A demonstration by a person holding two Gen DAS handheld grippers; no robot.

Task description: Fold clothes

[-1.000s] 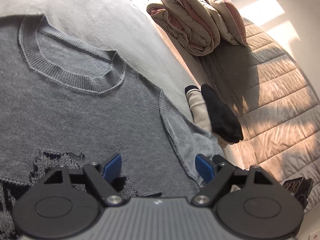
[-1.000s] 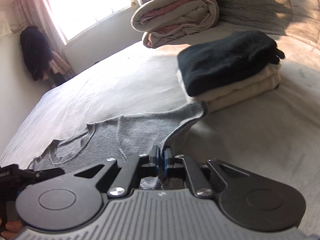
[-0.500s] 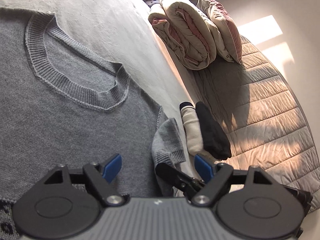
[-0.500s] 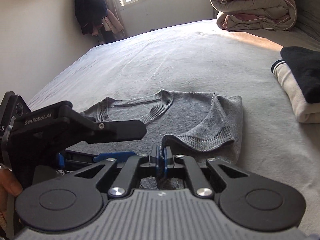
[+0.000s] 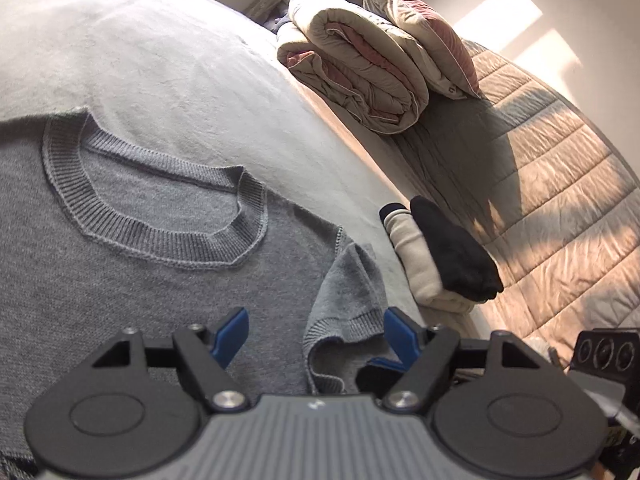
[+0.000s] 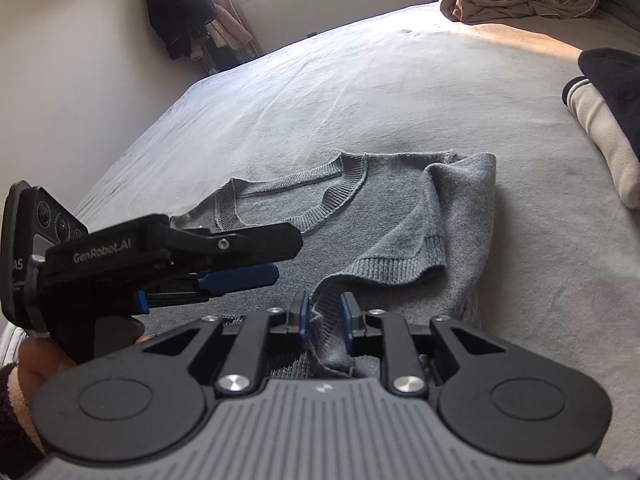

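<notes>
A grey knit sweater (image 5: 120,272) lies flat on the bed with its ribbed collar (image 5: 160,240) up. Its right sleeve (image 6: 452,232) is folded over onto the body. My right gripper (image 6: 325,312) hovers at the sleeve's cuff end. Its jaws are opening, and slack cloth hangs between the pads, which no longer pinch it. My left gripper (image 5: 316,336) stands wide just above the sweater, its jaws closing a little, with the sleeve's cuff lying under the gap and untouched. In the right wrist view the left gripper (image 6: 276,258) reaches in from the left.
A folded cream and black stack (image 5: 440,256) (image 6: 600,112) sits right of the sweater. A rolled duvet (image 5: 360,68) and a pillow (image 5: 420,28) lie beyond, by a quilted headboard (image 5: 560,200). Dark clothes (image 6: 176,8) hang by the window. A hand (image 6: 32,364) holds the left gripper.
The right gripper carried the sleeve from beside the folded stack over onto the sweater's body, then its jaws parted. The left gripper rolled slightly and its jaws narrowed a little.
</notes>
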